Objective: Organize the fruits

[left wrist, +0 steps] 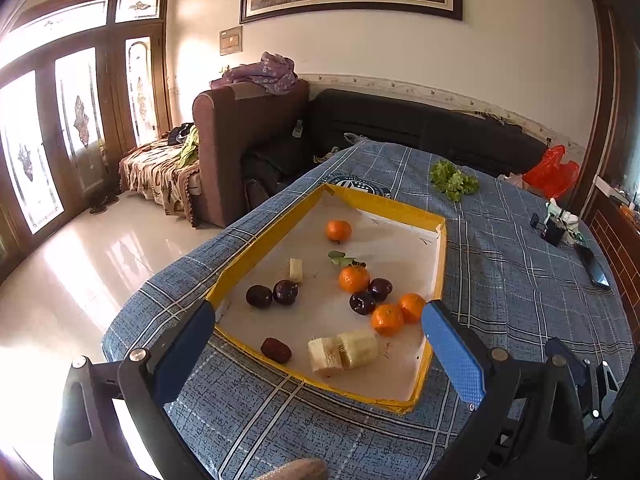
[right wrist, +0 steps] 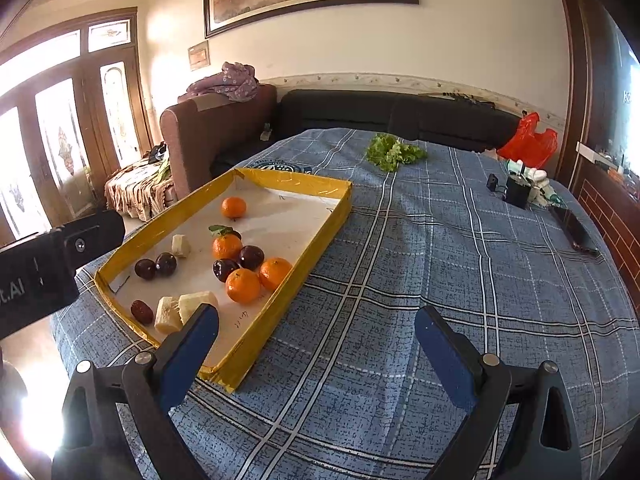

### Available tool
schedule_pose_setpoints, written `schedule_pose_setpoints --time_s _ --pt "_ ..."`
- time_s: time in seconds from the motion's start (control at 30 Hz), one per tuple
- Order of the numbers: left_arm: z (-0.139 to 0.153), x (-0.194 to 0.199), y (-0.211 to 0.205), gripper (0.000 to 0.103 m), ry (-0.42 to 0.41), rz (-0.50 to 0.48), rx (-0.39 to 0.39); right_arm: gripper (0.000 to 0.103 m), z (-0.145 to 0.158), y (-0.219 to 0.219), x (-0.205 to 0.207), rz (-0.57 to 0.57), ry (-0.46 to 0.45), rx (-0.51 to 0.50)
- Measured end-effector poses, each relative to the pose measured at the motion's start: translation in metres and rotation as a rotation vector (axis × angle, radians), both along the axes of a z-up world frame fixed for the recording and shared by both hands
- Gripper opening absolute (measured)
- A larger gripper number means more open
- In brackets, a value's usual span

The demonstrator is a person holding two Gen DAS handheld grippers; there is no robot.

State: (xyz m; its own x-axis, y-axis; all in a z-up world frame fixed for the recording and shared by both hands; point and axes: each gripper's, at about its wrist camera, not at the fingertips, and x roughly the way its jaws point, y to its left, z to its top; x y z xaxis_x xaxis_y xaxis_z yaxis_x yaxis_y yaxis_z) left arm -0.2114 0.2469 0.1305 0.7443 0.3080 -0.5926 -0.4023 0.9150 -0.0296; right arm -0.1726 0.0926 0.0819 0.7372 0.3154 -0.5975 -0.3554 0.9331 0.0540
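Left gripper [left wrist: 320, 322] fingers spread wide, empty, over the yellow-rimmed tray [left wrist: 439, 264] of fruit mid-counter [left wrist: 520, 288]. Right gripper [right wrist: 318, 330] equally wide, empty, beside the tray's near corner; its left finger [right wrist: 192, 344] partly covers that corner.

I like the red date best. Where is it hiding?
The date lies in the tray's near corner in the left wrist view, just left of the two pale chunks, apart from the plums and oranges.

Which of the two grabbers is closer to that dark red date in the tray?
The left gripper: its open jaws frame the red date. The right gripper hangs over the cloth beside the tray.
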Motion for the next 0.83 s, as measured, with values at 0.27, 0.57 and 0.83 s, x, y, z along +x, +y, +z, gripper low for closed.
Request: schedule_pose_setpoints --time_s 0.27,0.57,0.83 --pt "0.001 -0.003 -0.001 0.103 -0.013 -0.003 0.004 0.101 0.003 0.006 -0.006 0.034 -0.021 -0.015" --pt "0.0 -0.003 0.0 0.103 -0.017 0.016 0.011 0.101 0.005 0.007 -0.005 0.04 -0.03 -0.023" --pt "0.001 -0.008 0.005 0.103 -0.032 0.046 0.029 0.101 0.01 0.012 -0.008 0.057 -0.041 -0.034"
